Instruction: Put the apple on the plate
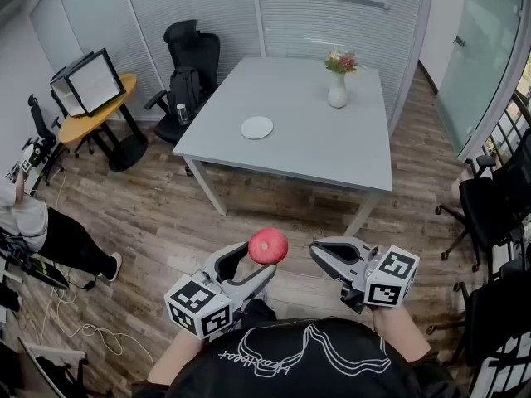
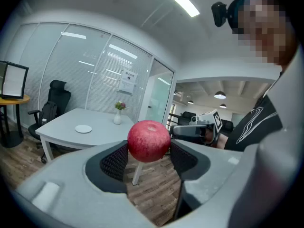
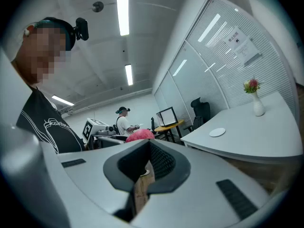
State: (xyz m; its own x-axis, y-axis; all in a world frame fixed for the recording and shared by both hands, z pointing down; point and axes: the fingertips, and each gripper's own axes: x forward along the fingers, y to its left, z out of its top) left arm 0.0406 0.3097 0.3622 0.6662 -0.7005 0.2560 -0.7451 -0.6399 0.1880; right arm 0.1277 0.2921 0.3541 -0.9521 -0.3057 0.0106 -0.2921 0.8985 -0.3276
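A red apple (image 1: 268, 245) sits between the jaws of my left gripper (image 1: 255, 262), which is shut on it and held in the air above the wooden floor, well short of the table. In the left gripper view both pads press on the apple (image 2: 148, 140). A small white plate (image 1: 256, 127) lies near the left edge of the grey table (image 1: 332, 148), and it also shows far off as the plate (image 2: 83, 128). My right gripper (image 1: 321, 252) hovers just right of the apple, shut and holding nothing. From the right gripper view the apple (image 3: 140, 135) peeks over its jaws.
A white vase of flowers (image 1: 337, 89) stands at the table's far side. Black office chairs (image 1: 191, 56) stand behind the table's left corner and more chairs (image 1: 489, 206) at the right. A yellow round table with a monitor (image 1: 91, 85) and a person (image 1: 33, 222) are at the left.
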